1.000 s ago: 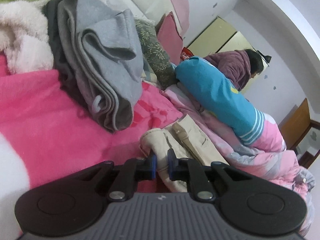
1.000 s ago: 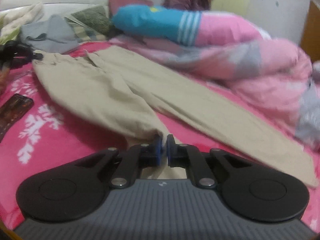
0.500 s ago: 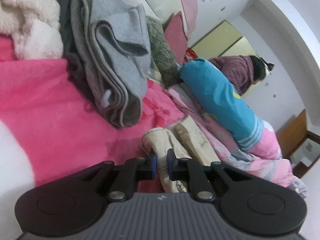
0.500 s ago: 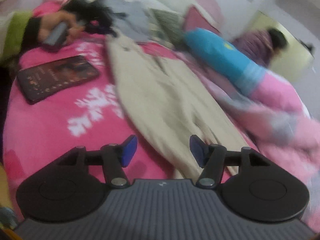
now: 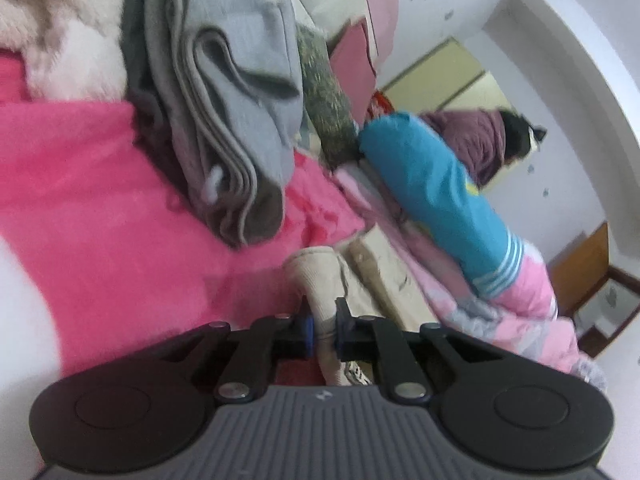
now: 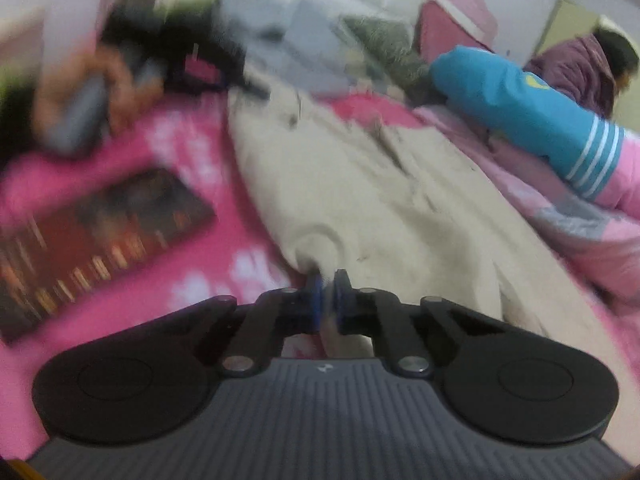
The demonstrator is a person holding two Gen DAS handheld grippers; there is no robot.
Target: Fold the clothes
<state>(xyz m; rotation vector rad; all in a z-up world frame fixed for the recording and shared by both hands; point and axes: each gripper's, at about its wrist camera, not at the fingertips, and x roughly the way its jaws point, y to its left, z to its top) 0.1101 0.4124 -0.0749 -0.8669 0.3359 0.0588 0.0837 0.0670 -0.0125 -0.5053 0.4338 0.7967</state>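
Observation:
Beige trousers [image 6: 384,184] lie spread on the pink bedspread [image 6: 192,152] in the right wrist view. My right gripper [image 6: 327,294] is shut on a bunched fold of them near their middle. In the left wrist view my left gripper [image 5: 322,326] is shut on the waistband end of the beige trousers [image 5: 320,280], which stands up as a rolled edge between the blue pads. The left gripper and the hand [image 6: 76,92] that bears it show blurred at the far left of the right wrist view, at the trousers' far end.
A folded grey garment [image 5: 236,112] leans on a pile at the bed's head, beside patterned cushions [image 5: 324,104]. A dark book [image 6: 100,236] lies on the bedspread left of the trousers. A blue and pink rolled quilt [image 6: 532,120] runs along the right. A person [image 5: 492,140] sits beyond it.
My right gripper let go of the trouser leg end, opened, moved up the trousers towards the waist, and shut again on a fold. The left gripper kept its grip and rolled slightly.

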